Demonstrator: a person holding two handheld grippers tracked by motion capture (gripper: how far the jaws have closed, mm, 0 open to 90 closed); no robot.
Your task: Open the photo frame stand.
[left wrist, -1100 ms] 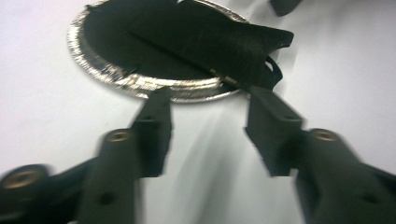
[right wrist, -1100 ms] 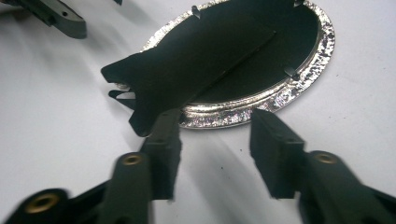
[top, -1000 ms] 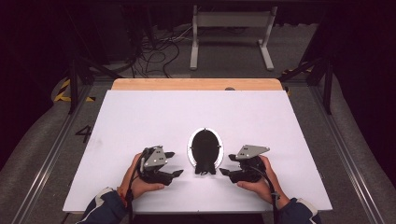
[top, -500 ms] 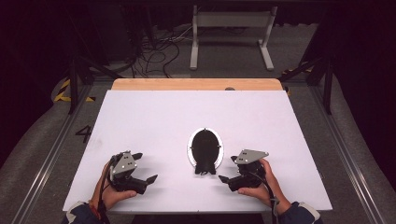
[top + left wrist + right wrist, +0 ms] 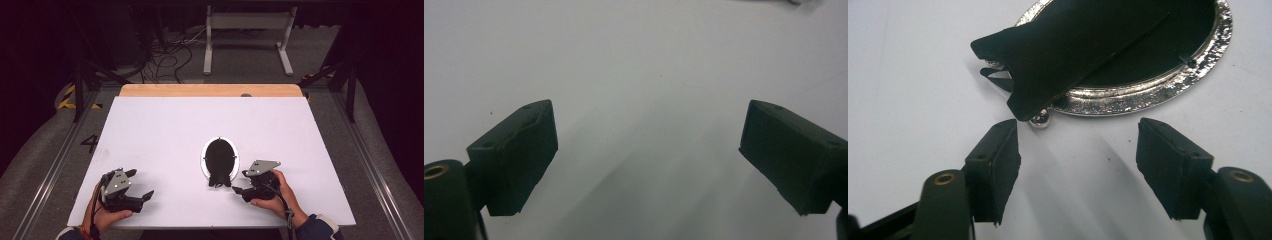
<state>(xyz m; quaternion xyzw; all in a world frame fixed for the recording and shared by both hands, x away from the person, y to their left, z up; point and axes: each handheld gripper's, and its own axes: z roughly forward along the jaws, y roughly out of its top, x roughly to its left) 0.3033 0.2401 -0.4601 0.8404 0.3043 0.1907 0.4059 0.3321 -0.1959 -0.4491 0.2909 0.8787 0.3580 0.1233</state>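
A black oval pouch (image 5: 220,159) with a silver rim lies flat near the middle of the white table (image 5: 165,125). In the right gripper view its black flap (image 5: 1073,55) and a small silver ball clasp (image 5: 1040,119) sit just ahead of my jaws. My right gripper (image 5: 239,181) (image 5: 1078,155) rests right of the pouch's near end, open; its jaws have just been closing, with nothing between them. My left gripper (image 5: 141,184) (image 5: 649,150) lies near the table's front left, far from the pouch, open over bare table; its jaws have just closed a little.
A wooden strip (image 5: 210,90) runs along the table's far edge. Beyond it, cables (image 5: 165,55) and a white stand (image 5: 247,30) are on the floor. Metal rails (image 5: 60,160) flank the table on both sides.
My left hand has slid left, away from the pouch, to the front left of the table. The right hand has stayed beside the pouch.
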